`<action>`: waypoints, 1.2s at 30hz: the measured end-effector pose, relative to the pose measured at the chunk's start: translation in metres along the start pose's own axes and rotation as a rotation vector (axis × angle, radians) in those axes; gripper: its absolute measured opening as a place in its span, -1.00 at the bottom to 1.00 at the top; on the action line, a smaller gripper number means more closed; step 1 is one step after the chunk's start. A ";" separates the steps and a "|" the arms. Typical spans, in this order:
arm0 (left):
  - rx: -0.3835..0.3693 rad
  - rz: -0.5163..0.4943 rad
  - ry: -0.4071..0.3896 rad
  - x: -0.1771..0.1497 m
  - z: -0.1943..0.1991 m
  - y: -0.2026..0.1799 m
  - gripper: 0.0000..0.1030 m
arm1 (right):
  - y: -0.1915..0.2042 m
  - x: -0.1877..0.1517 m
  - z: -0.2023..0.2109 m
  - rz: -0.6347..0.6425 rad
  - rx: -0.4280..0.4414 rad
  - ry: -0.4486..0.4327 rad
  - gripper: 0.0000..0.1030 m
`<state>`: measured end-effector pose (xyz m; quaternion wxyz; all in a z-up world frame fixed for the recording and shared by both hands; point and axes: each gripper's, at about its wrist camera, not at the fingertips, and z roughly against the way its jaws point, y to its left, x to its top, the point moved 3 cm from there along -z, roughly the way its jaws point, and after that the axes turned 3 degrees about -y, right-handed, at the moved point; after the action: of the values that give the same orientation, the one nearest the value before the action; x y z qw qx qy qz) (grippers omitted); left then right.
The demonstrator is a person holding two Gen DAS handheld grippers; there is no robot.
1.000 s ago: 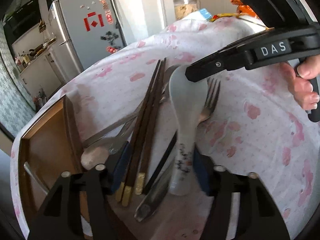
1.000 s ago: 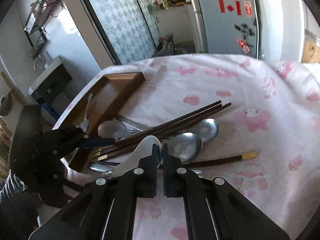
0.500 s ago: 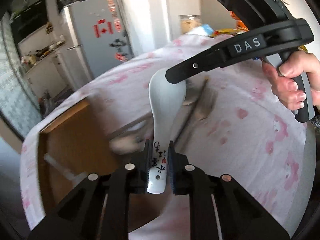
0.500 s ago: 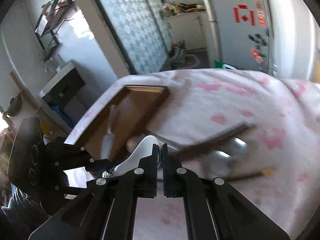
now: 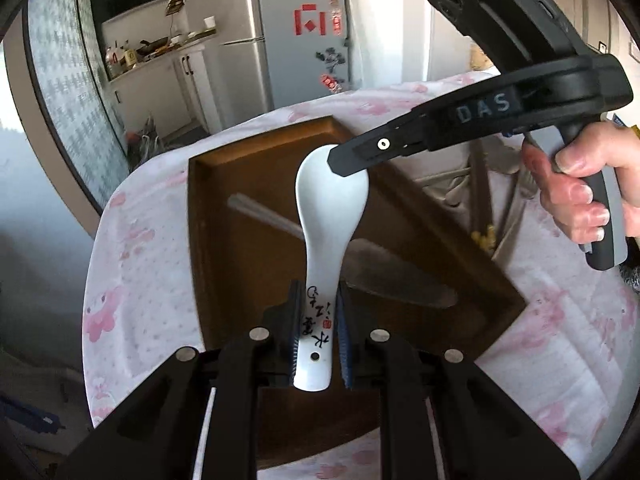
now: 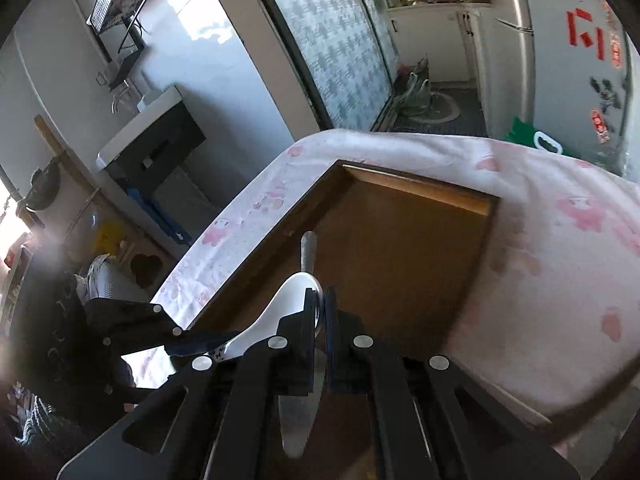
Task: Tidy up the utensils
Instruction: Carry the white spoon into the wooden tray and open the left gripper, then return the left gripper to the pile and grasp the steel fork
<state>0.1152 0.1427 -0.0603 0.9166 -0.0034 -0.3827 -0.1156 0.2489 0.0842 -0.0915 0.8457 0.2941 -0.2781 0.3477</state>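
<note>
carried over the wooden tray (image 5: 496, 276), ceramic spoon (image 5: 326, 216) clamped in left tongs (image 5: 318, 320); right tongs (image 6: 320, 312) clenched, hiding its bowl.

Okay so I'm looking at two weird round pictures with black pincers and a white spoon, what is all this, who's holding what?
No robot: a person holds a hand-squeezed gripper in each hand, each with a fisheye camera looking along its fingers. In the left view, the left gripper clamps the handle of a white ceramic spoon; the right gripper, held in a hand, pinches the bowl rim. The right view shows that pinch. Below sits a wooden tray with a knife, on a pink-patterned cloth.
</note>
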 end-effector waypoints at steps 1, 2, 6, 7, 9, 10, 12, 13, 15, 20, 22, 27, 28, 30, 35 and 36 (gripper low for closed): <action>-0.001 0.003 0.003 0.000 -0.002 0.002 -0.66 | 0.001 -0.001 -0.005 -0.004 0.000 0.004 -0.91; -0.002 0.006 0.008 -0.001 -0.004 0.002 -0.67 | 0.001 -0.002 -0.010 -0.006 -0.002 0.011 -0.91; 0.002 0.005 0.008 -0.003 -0.007 0.002 -0.67 | 0.003 -0.006 -0.019 0.008 -0.020 0.025 -0.90; 0.002 0.006 0.008 -0.003 -0.007 0.002 -0.67 | 0.004 -0.007 -0.019 0.016 -0.020 0.029 -0.89; 0.008 0.000 0.003 -0.003 -0.007 0.001 -0.60 | 0.007 -0.010 -0.020 0.029 -0.020 0.036 -0.88; 0.017 -0.002 0.003 -0.004 -0.006 0.001 -0.44 | 0.008 -0.012 -0.019 0.029 -0.022 0.035 -0.87; 0.030 -0.005 0.001 -0.004 -0.003 -0.001 -0.18 | 0.009 -0.013 -0.014 0.035 -0.023 0.028 -0.85; 0.031 -0.004 -0.005 -0.004 -0.001 -0.001 -0.06 | 0.010 -0.012 -0.011 0.035 -0.025 0.022 -0.76; 0.049 -0.008 -0.019 -0.002 0.007 -0.004 0.15 | 0.008 -0.013 0.003 0.031 -0.030 0.001 -0.49; 0.027 -0.002 -0.058 -0.001 0.025 -0.015 0.45 | -0.005 -0.016 0.041 0.025 -0.061 -0.041 0.05; -0.002 -0.005 -0.077 -0.003 0.032 -0.026 0.59 | -0.017 -0.020 0.060 0.021 -0.082 -0.059 0.11; -0.051 -0.063 -0.111 0.006 0.039 -0.063 0.67 | -0.064 -0.037 0.120 -0.041 -0.149 -0.119 0.19; -0.062 -0.077 -0.117 0.010 0.038 -0.073 0.70 | -0.074 -0.042 0.132 -0.054 -0.166 -0.128 0.20; -0.082 -0.098 -0.127 0.017 0.036 -0.087 0.74 | -0.092 -0.054 0.151 -0.066 -0.190 -0.136 0.25; -0.149 -0.140 -0.158 0.038 0.024 -0.131 0.76 | -0.137 -0.085 0.187 -0.138 -0.235 -0.146 0.30; -0.163 -0.147 -0.158 0.041 0.021 -0.140 0.77 | -0.145 -0.091 0.192 -0.152 -0.241 -0.148 0.30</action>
<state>0.0987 -0.0004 -0.0283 0.8693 -0.0589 -0.4424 -0.2124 0.2519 -0.1720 -0.0679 0.8760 0.2354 -0.3562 0.2242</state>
